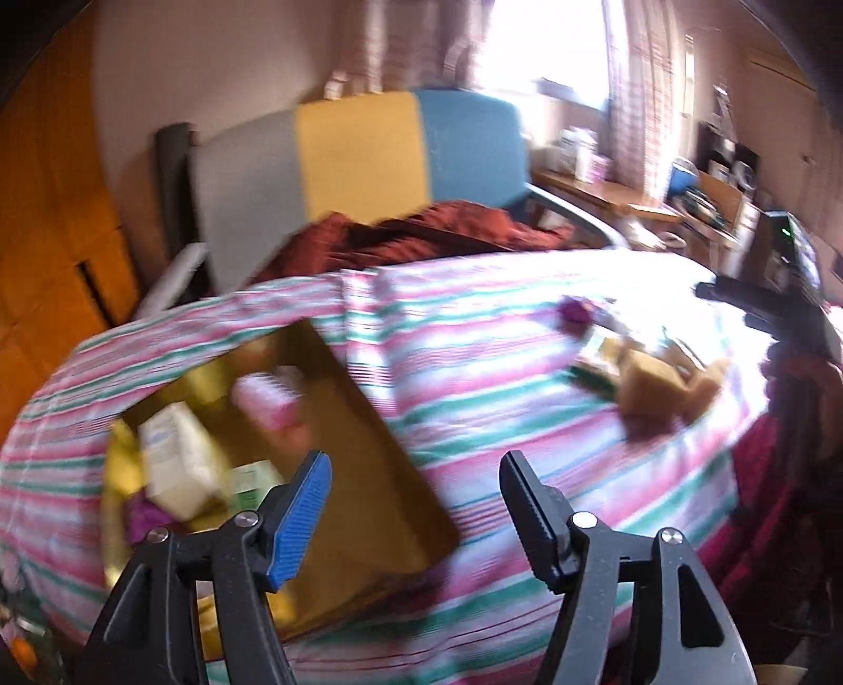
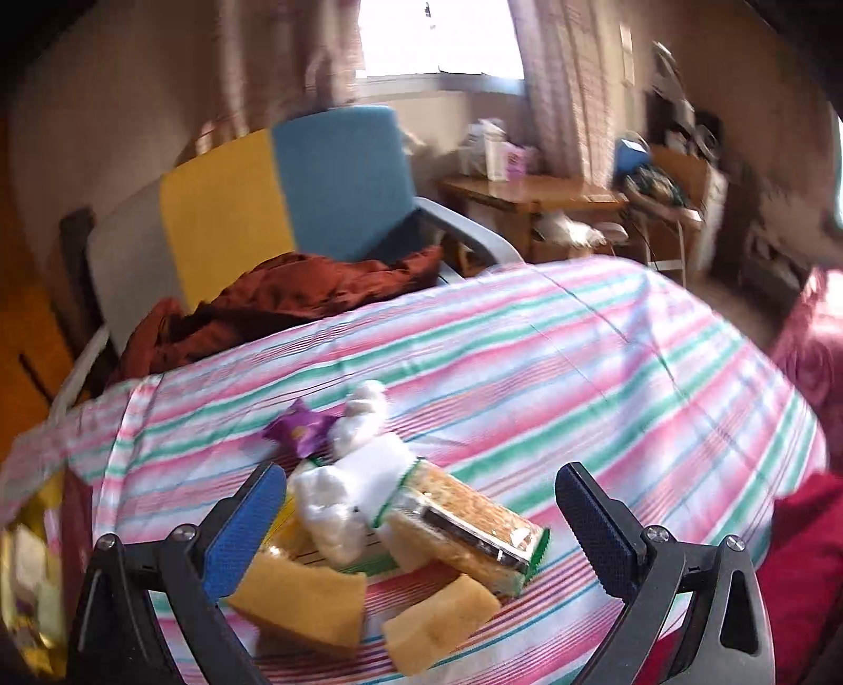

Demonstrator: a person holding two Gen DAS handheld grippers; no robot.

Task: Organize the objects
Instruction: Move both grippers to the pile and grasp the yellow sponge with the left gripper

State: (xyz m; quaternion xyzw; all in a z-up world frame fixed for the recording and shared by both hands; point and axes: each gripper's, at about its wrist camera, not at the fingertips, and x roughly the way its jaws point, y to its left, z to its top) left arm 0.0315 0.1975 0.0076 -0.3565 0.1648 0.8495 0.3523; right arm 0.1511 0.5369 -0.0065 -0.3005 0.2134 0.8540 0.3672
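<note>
The left gripper hangs with its jaws apart and nothing between them, over the near right corner of a gold-lined cardboard box. Inside the box lie a pale carton, a pink pack and a small green-and-white box; motion blur leaves their labels unreadable.

The right gripper is also spread wide and empty, with a heap of loose items just ahead of it: two yellow sponges, a wrapped cracker pack, white plastic-wrapped rolls and a purple wrapper. No print on them can be made out.

Everything sits on a striped cloth in pink, green and white, bare to the right of the heap out to its rounded edge. Beyond the far edge lies a rust-red garment on a chair with a grey, yellow and blue back, then a cluttered wooden desk under a bright window.
</note>
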